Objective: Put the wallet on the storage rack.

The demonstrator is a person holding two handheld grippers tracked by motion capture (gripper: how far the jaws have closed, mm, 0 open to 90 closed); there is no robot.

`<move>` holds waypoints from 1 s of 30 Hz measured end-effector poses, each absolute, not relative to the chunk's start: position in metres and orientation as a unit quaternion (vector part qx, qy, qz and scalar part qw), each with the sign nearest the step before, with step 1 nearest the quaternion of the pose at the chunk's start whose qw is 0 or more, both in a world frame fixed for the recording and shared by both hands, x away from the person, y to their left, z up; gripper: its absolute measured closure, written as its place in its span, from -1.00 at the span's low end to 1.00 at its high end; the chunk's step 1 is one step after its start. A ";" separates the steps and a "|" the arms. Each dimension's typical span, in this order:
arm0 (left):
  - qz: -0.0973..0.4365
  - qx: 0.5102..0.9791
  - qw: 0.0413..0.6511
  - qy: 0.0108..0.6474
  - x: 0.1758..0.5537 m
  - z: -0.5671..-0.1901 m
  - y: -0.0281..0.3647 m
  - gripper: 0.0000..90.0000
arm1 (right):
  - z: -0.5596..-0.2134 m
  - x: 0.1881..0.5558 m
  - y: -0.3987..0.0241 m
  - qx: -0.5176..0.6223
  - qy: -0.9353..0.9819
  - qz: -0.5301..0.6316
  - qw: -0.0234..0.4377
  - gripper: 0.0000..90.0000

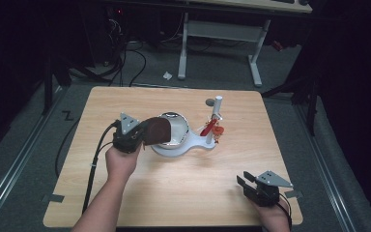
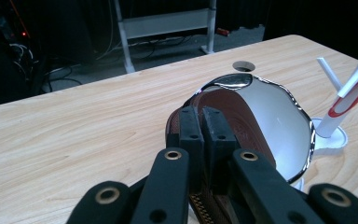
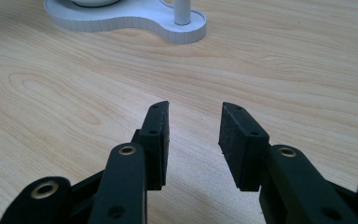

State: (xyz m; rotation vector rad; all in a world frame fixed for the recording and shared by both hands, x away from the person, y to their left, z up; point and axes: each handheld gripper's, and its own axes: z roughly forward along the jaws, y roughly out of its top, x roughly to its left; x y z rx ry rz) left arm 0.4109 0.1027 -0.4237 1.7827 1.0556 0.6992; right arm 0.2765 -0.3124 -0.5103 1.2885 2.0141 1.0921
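The table (image 1: 174,193) is a light wood top. Ahead of both grippers it carries a white stand (image 1: 193,147) with a round base, an upright post (image 1: 216,113) and a red clip hanging (image 1: 208,129) on that post. A shiny steel bowl (image 1: 178,126) sits on the round part of the base.

The left gripper (image 2: 204,122) is clamped on a brown leather strap (image 2: 223,105), apparently a belt. The jaws stand together with the strap pinched between the pads. From the left gripper the strap curves forward and to the right, and in the left gripper view its loop lies against or inside the near rim of the bowl; whether it touches the steel cannot be determined. In the high view the strap (image 1: 155,130) overlaps the bowl's left edge. The strap's long axis runs along the line of the jaws, toward the bowl's centre.

The right gripper (image 3: 193,135) rests low over bare wood at the near right corner of the table, well apart from the stand. Its jaws stand apart with nothing between them.

The left hand is the nearer one. Judged from this layout, the coming move is a short forward travel into the bowl. Hazards: the bowl rim directly ahead and the post to the right. Open room lies to the left and behind.
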 end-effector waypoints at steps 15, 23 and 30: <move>0.289 0.721 0.437 0.454 0.422 -0.422 0.085 0.94 | -0.510 0.277 -0.312 0.472 0.742 0.403 0.252 0.41; 0.291 0.722 0.420 0.467 0.425 -0.419 0.079 0.94 | -0.510 0.277 -0.312 0.472 0.742 0.403 0.252 0.41; 0.291 0.727 0.411 0.467 0.439 -0.427 0.061 0.93 | -0.510 0.277 -0.311 0.471 0.742 0.405 0.252 0.41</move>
